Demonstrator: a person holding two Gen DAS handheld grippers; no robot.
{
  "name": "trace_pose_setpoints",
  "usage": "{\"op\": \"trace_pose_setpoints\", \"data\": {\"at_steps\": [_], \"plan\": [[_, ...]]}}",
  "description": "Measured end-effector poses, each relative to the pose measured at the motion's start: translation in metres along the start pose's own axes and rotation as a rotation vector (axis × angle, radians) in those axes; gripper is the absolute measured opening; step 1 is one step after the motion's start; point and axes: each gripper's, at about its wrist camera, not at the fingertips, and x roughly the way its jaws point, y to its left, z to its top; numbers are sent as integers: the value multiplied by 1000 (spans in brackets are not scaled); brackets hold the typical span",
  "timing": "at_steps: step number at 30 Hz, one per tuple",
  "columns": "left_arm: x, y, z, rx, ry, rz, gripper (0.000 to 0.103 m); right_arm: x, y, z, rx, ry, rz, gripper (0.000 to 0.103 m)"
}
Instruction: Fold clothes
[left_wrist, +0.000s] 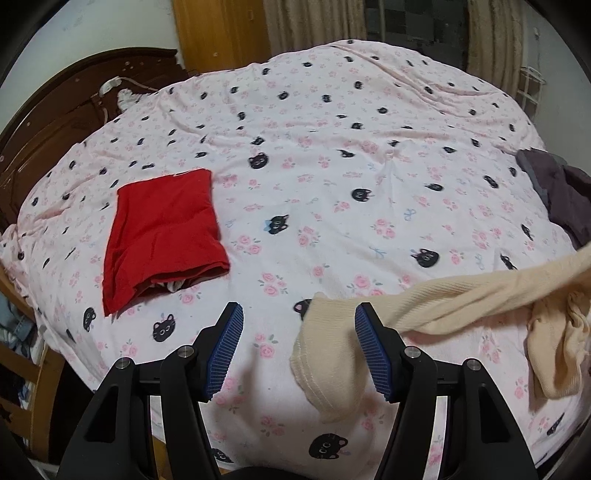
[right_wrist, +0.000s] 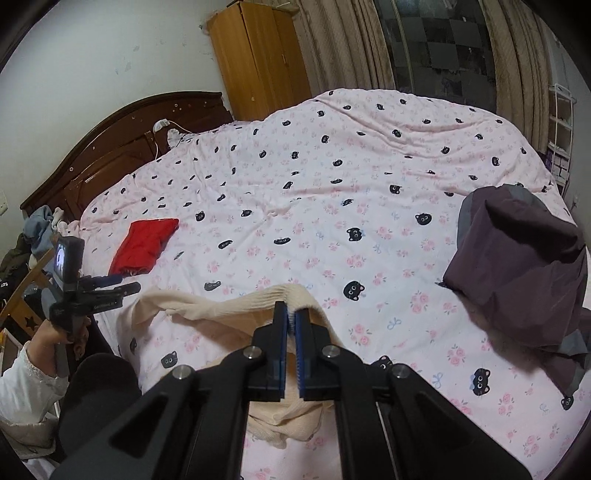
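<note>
The right gripper (right_wrist: 291, 314) has its 2 fingers pressed together on a ribbed edge of the cream garment (right_wrist: 207, 310), lifting that part off the bed (right_wrist: 369, 177). The left gripper (left_wrist: 299, 347) is spread wide with nothing between its fingers; a cuffed sleeve end of the cream garment (left_wrist: 325, 365) lies just inside the gap, near the right-hand finger (left_wrist: 371, 350) but not pinched.

My reading is that the cream garment is being laid out or straightened for folding, 1 end held and the rest trailing over the near edge of the bed. The next move likely calls for the left fingers to close on the sleeve end, so both ends can be pulled taut and flattened.

Counted: 1 cream garment in hand; 1 red garment (left_wrist: 162, 232), folded into a flat rectangle on the left of the bed; 1 dark purple garment (right_wrist: 517, 280), heaped unfolded on the right.
</note>
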Motion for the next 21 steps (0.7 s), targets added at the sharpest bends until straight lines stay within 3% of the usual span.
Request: {"op": "trace_pose_setpoints", "data": {"at_steps": [4,15,21], "plan": [[-5,-18,-14,125,-7,-18,58,2,0,2,8,2,-8,4],[3,-18,-60,235,60,4,59,1,3,4,3,-5,-2,4],[4,-8,-57,213,42,-59,59,1,4,6,1,-5,-4,4]]}}
